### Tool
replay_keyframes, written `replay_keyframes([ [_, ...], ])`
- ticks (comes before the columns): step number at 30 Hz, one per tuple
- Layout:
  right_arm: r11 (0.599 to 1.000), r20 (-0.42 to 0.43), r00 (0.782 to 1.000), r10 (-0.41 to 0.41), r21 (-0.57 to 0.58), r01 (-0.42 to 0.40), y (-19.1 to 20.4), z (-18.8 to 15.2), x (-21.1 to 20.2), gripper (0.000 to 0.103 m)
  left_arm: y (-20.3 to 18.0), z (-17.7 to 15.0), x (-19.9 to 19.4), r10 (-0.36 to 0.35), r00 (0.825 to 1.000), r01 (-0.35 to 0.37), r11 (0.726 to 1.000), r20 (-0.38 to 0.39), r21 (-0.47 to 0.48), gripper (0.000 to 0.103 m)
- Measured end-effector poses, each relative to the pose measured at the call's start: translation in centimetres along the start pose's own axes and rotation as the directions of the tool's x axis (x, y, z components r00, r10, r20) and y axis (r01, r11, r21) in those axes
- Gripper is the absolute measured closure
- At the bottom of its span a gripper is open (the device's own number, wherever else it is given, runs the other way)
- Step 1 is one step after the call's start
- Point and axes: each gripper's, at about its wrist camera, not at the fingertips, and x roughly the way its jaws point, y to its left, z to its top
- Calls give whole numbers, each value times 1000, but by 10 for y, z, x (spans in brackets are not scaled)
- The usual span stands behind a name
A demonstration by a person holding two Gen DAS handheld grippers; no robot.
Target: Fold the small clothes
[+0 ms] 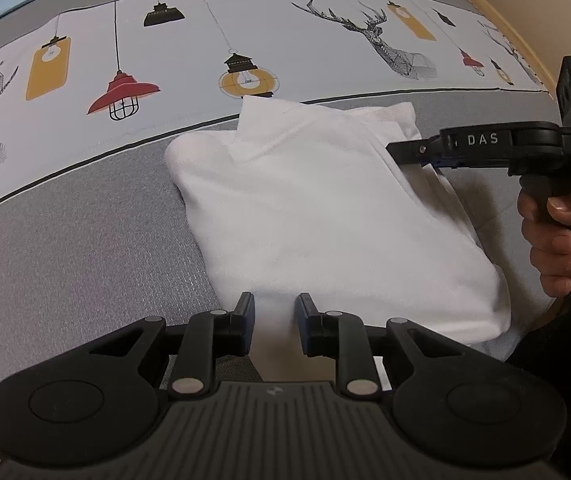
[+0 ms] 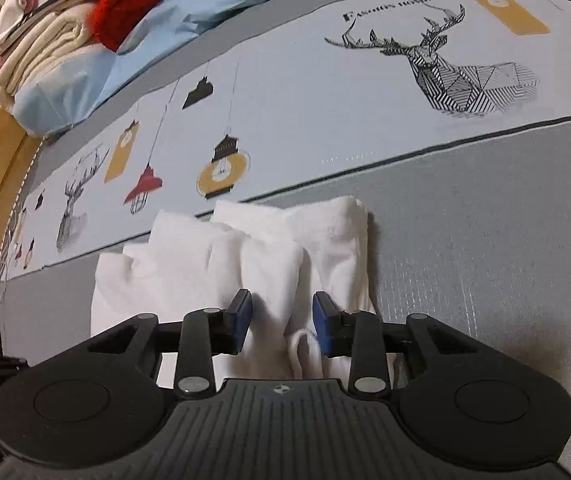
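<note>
A white garment is laid folded on the grey bed cover; both the left gripper and right gripper are held with fingers spread at its edges.

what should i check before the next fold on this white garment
1. Left hand-held gripper open at the near edge of the garment: ok, jaws apart with cloth between them.
2. Right hand-held gripper open at the garment's side: ok, jaws apart, folds between them.
3. Either gripper actually gripping cloth: not ok, neither is shut.
4. Garment lying flat: not ok, the right wrist view shows bunched folds and a loose loop.
5. Garment fully on the bedspread: ok on the sides that show.
6. Layers under the top fold aligned: cannot tell, hidden.
</note>
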Motion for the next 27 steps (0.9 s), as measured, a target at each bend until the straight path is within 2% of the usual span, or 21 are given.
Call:
replay_keyframes([
  [1, 1000, 3, 1000, 5, 4, -5, -1, 0, -1, 75, 1, 0, 0, -1, 1000, 1, 1000, -1, -1, 78],
  [3, 999, 4, 999, 34, -8, -34, 0, -2, -2, 99, 1, 1, 1, -1, 1000, 1, 1000, -3, -1, 78],
  [6, 999, 89, 995, 39, -8, -38, -2, 3, -19, 100, 1, 2, 1, 0, 1000, 0, 1000, 4, -9, 78],
  [8, 998, 140, 990, 10, 62, -18, -14, 9, -29, 100, 1, 4, -1, -10, 1000, 11, 1000, 21, -18, 78],
  [12, 993, 145, 985, -88, 89, 76, -26, 9, -30, 97, 1, 8, -1, -20, 999, 21, 999, 27, -32, 77],
  [14, 993, 153, 983, -97, 81, 85, -24, 9, -31, 93, -2, 8, 4, -31, 1000, 31, 999, -4, -22, 76],
  [15, 993, 162, 982, -98, 75, 87, -24, 9, -34, 86, -4, 6, 8, -28, 999, 28, 1000, -32, -6, 72],
  [16, 994, 172, 981, -94, 72, 83, -22, 9, -37, 84, -6, 4, 13, -19, 998, 20, 1000, -66, 16, 69],
  [17, 995, 182, 980, -80, 73, 68, -21, 9, -40, 84, -8, 1, 19, 3, 995, 2, 999, -102, 43, 68],
  [18, 997, 190, 981, -32, 71, 19, -21, 10, -46, 84, -9, -1, 22, 19, 993, -11, 998, -116, 62, 65],
  [20, 996, 167, 983, 78, 33, -85, -16, 9, -50, 81, -9, 0, 20, 20, 993, -13, 998, -112, 69, 64],
  [21, 993, 134, 984, 120, -2, -121, -13, 8, -49, 76, -8, 1, 18, 16, 994, -9, 998, -105, 62, 64],
  [22, 990, 89, 986, 139, -41, -136, -8, 6, -46, 72, -7, 3, 14, 18, 996, -13, 998, -85, 56, 64],
  [24, 986, -16, 994, 112, -123, -113, -2, -2, -33, 71, -4, 5, 10, 19, 999, -17, 999, -51, 39, 64],
  [26, 978, -67, 998, -11, -209, -3, -1, -11, -19, 85, 3, 10, 7, 10, 1000, -10, 1000, -29, -9, 62],
  [27, 974, -75, 995, -63, -224, 44, -4, -12, -15, 103, 6, 12, 7, 16, 1000, -17, 999, -22, -36, 57],
])
